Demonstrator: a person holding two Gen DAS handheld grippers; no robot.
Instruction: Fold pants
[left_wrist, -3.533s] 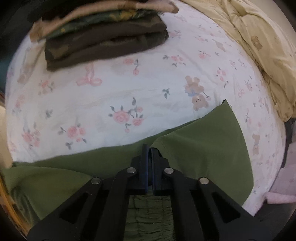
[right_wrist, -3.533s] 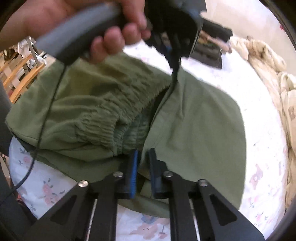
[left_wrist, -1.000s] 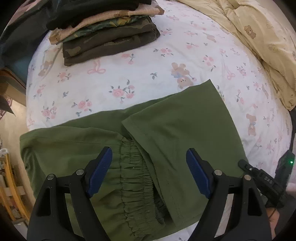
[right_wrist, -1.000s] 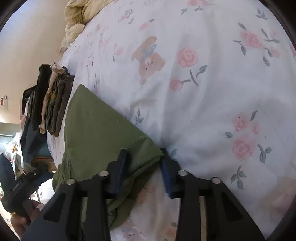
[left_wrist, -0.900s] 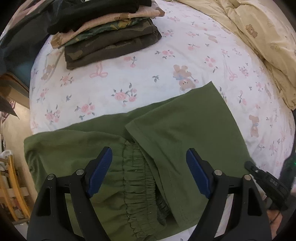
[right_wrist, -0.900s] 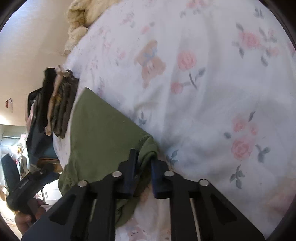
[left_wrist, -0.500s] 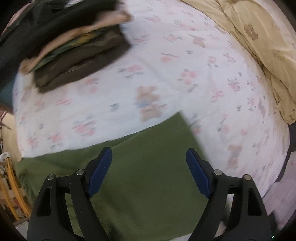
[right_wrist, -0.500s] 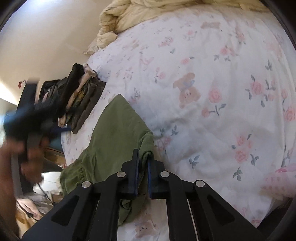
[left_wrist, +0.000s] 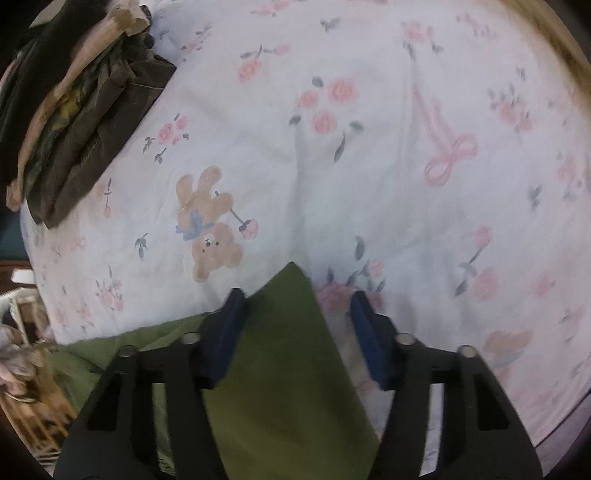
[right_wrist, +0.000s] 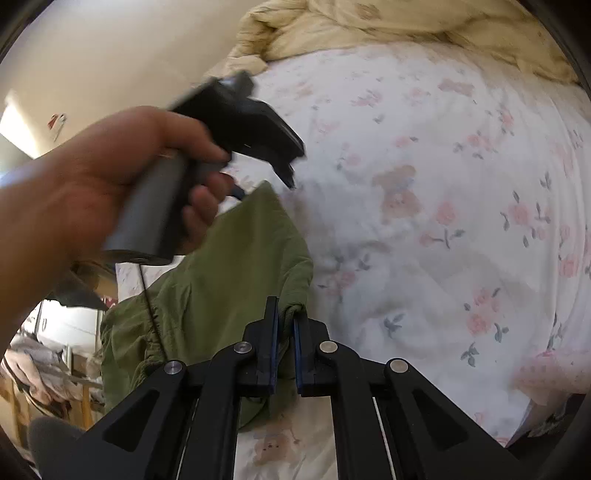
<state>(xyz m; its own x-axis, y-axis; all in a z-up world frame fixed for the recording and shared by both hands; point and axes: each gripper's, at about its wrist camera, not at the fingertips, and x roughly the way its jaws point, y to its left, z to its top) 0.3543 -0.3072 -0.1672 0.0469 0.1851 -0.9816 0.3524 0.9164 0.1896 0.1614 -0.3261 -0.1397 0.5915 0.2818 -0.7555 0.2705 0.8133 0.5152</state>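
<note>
Pants (right_wrist: 236, 280) corner between the closing, part-spread left hand-held gripper (left_wrist: 295, 328), another corner clamped in the right hand-held gripper (right_wrist: 284, 328).

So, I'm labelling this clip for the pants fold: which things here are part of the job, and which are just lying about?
Part of the job:
- olive green cotton pants
- left gripper, closing round a pants corner
- right gripper, clamped on a pants edge

Lying about:
- stack of folded dark and camouflage clothes
- rumpled cream quilt
- floral white bedsheet

The pants (left_wrist: 280, 369) are matt green cloth; the bedsheet (left_wrist: 369, 184) is soft printed cotton (slightly creased); the tongs (right_wrist: 284, 339) look like matt black plastic with shiny metal rivets.
</note>
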